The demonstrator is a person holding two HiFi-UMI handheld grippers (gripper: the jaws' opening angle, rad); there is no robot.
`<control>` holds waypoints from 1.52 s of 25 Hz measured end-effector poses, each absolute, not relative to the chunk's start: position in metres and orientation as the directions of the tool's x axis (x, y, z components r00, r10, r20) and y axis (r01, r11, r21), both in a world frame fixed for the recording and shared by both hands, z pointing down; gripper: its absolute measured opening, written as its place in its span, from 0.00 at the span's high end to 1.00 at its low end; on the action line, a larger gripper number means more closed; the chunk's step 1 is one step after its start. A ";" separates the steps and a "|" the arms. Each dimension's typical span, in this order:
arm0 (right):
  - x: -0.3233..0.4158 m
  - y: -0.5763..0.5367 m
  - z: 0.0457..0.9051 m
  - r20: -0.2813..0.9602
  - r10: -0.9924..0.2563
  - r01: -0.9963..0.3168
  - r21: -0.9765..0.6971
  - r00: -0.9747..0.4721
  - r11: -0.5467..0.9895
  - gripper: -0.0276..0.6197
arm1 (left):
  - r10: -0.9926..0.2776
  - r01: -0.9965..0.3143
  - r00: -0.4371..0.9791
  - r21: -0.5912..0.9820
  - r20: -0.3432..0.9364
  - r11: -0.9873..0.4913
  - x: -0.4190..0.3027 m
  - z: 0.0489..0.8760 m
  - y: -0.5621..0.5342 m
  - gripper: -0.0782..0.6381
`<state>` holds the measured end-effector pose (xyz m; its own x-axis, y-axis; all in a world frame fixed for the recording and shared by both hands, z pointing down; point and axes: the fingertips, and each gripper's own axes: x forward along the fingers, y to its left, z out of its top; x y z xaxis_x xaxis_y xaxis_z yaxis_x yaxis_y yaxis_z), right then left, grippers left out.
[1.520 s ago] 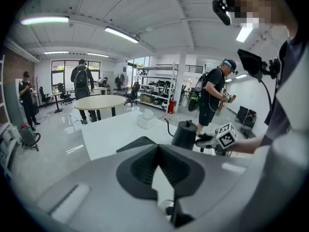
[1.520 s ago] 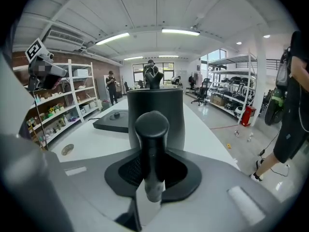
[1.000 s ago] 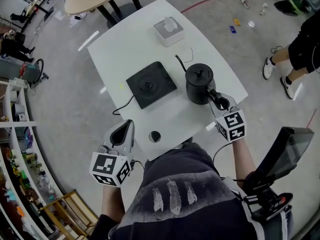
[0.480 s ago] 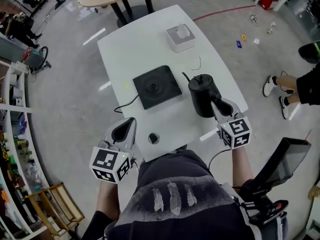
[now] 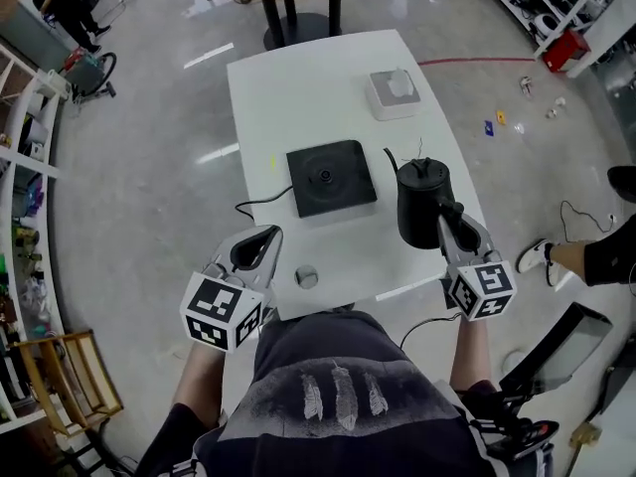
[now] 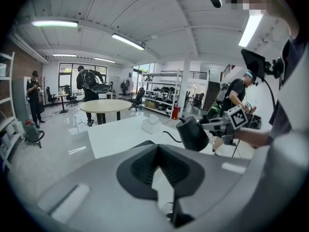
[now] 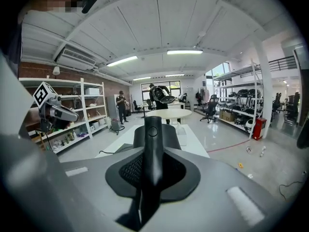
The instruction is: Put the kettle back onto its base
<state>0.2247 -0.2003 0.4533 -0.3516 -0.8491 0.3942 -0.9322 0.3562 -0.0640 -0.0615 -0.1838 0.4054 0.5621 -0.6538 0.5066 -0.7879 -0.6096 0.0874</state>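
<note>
One kettle (image 5: 417, 205), one base (image 5: 331, 177): my right tool (image 5: 449, 219), angled down, pinches the kettle's handle right of the base; my left tool (image 5: 260, 238) is pressed together, empty.

We've got a white tabletop (image 5: 298, 87) stretching away from us. The black square base (image 5: 331, 177) sits flat on it, ahead of the jaws of the left gripper (image 5: 262, 237) and off to the left of the jaws of the right gripper (image 5: 449, 225). Its black cord (image 5: 260, 204) trails to the tabletop's left edge, just ahead of the left jaws. A small round dark thing (image 5: 307, 277) lies just right of those jaws, near the front edge. Well ahead of the right jaws, a white box (image 5: 397, 94) rests at the far end.
</note>
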 end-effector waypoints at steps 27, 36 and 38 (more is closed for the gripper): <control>0.156 -0.248 0.410 0.366 -0.794 -0.866 -0.070 -0.485 0.496 0.88 | -0.735 -0.866 0.491 0.168 0.467 -0.471 -0.134 0.412 -0.187 0.89; 0.125 -0.263 0.407 0.354 -0.773 -0.840 -0.075 -0.527 0.538 0.88 | -0.753 -0.883 0.464 0.173 0.467 -0.437 -0.157 0.412 -0.186 0.89; 0.117 -0.268 0.408 0.352 -0.767 -0.833 -0.081 -0.537 0.547 0.88 | -0.753 -0.886 0.459 0.174 0.471 -0.430 -0.162 0.414 -0.186 0.89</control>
